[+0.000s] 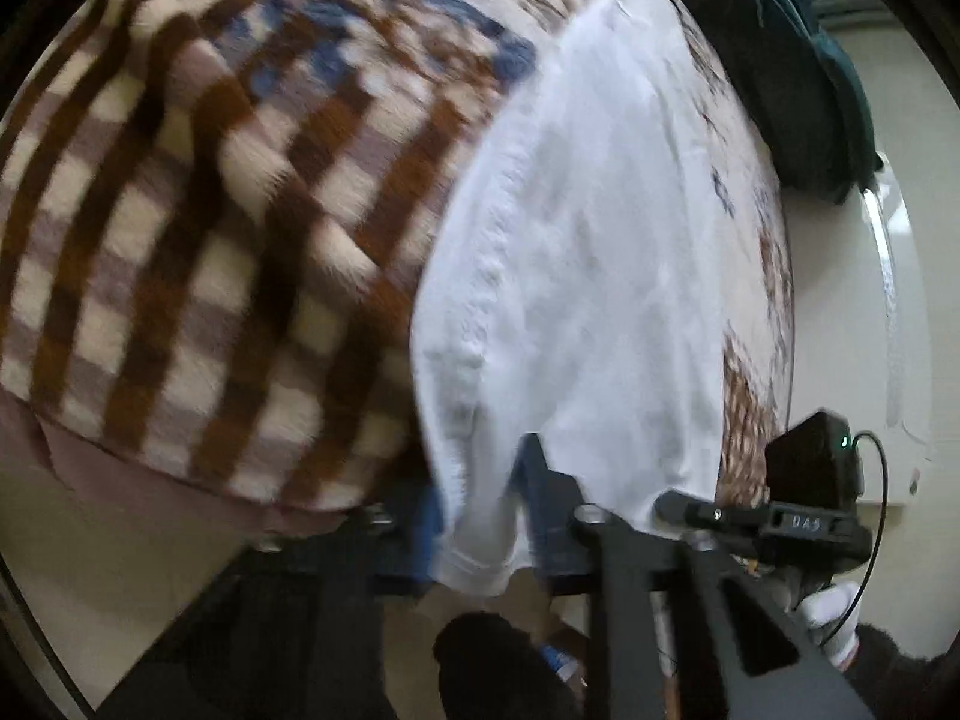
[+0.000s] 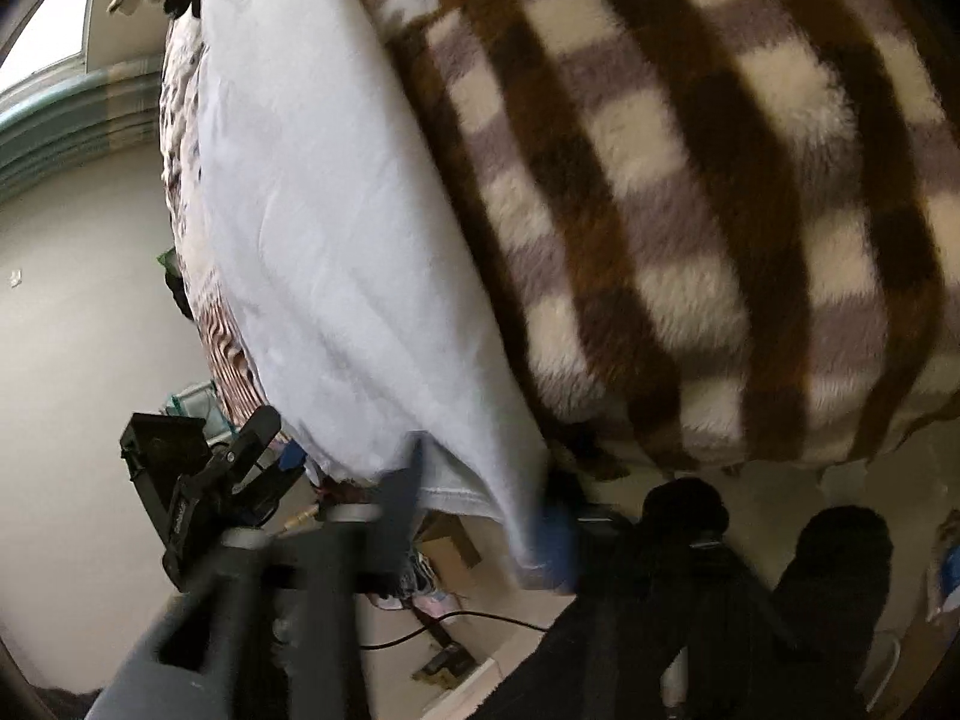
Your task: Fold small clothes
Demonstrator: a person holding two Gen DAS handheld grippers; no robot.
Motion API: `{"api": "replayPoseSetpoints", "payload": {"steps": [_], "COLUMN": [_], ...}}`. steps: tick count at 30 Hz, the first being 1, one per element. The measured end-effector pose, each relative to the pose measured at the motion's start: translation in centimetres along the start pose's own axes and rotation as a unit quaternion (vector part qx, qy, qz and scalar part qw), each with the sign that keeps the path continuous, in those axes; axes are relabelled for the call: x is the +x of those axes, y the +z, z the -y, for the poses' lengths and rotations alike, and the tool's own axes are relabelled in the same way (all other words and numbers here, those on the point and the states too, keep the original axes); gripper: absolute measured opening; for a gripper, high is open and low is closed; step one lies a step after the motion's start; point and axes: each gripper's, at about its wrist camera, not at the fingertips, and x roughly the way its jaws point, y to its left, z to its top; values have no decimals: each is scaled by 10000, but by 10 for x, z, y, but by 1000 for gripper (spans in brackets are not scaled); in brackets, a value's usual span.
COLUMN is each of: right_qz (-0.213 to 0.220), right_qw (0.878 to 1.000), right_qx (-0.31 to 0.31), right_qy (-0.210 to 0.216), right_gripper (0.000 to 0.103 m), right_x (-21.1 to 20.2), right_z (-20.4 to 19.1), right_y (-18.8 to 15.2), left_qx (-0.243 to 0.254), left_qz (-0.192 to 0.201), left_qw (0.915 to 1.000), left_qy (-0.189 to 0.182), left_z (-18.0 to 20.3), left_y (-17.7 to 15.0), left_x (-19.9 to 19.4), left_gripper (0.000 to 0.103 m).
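Note:
A white garment [image 1: 576, 252] lies stretched along a bed covered by a brown, cream and grey checked blanket [image 1: 198, 228]. My left gripper [image 1: 480, 510] is shut on the garment's near hem, with cloth hanging between its fingers. In the right wrist view the same white garment [image 2: 336, 228] runs along the bed edge beside the checked blanket [image 2: 690, 192]. My right gripper [image 2: 480, 510] is shut on its near corner, cloth draped over the fingers. Each view shows the other gripper beside it, in the left wrist view [image 1: 804, 510] and in the right wrist view [image 2: 204, 480].
A dark teal cloth [image 1: 798, 78] lies at the far end of the bed. Pale floor [image 2: 78, 360] lies beside the bed. Dark-socked feet [image 2: 834, 558], a cable [image 2: 456, 624] and small clutter are on the floor below.

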Motion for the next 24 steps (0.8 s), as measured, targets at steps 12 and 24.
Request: {"api": "replayPoseSetpoints", "payload": {"steps": [12,24], "right_qz": [398,1591], "right_qw": [9970,9818], "right_qx": [-113,-572], "right_qy": [661,866], "right_gripper": [5,5], "right_x": [-48,-135], "right_z": [-40,-138], "right_y": [-14,55], "left_qx": [289,739], "left_qz": [932,1633], "left_qw": [9946,9816], "left_qy": [-351,-657], "left_z": [51,125], "left_y": [24,161], "left_x": [-75,-85], "left_gripper": [6,6]}}
